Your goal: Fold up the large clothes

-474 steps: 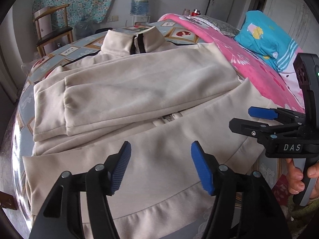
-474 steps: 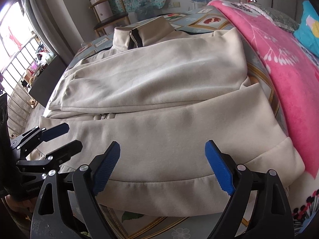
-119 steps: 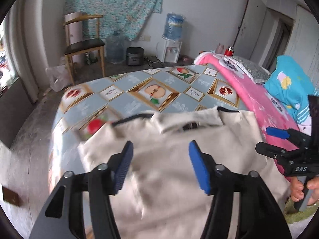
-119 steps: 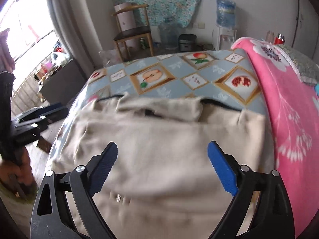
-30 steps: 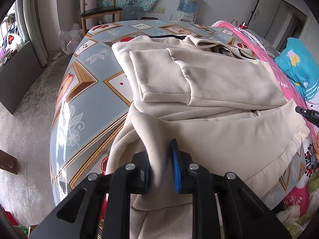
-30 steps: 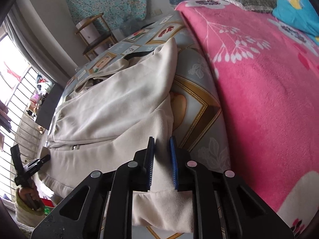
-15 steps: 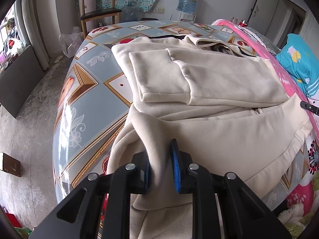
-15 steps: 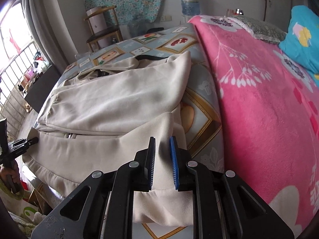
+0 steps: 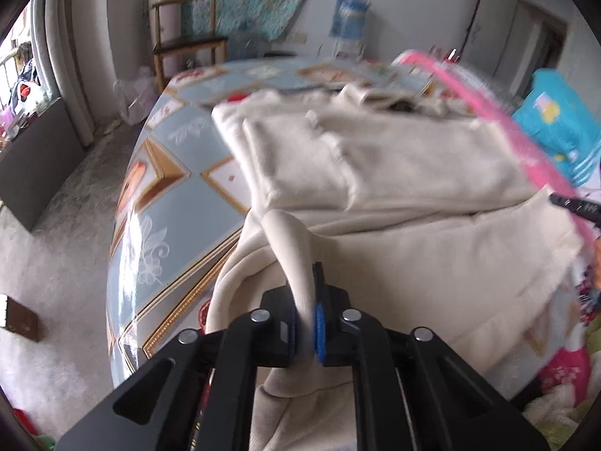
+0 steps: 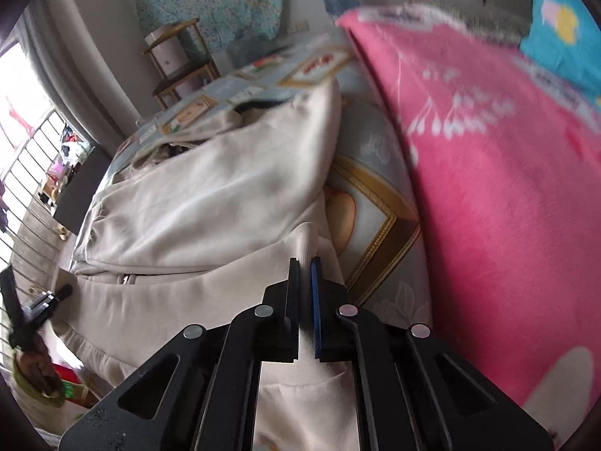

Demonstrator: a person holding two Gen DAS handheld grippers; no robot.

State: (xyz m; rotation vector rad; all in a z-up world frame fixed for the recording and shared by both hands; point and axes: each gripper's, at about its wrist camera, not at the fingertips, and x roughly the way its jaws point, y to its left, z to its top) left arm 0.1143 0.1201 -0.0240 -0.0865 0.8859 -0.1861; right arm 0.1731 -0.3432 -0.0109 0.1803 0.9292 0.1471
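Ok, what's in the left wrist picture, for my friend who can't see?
The left gripper pinches a fold of a cream jacket, its jaws closing on the cloth. The jacket lies half folded on a fruit-patterned tablecloth, beside a pink blanket.

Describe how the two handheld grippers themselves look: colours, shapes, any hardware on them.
Both are matte black plastic clamps. The left gripper has two angular arms with cut-out openings, round silver rivets at the pivots and ribbed blue pads on its fingers. The right gripper has the same build, with silver rivets and a thin blue pad. No cables or lettering show.
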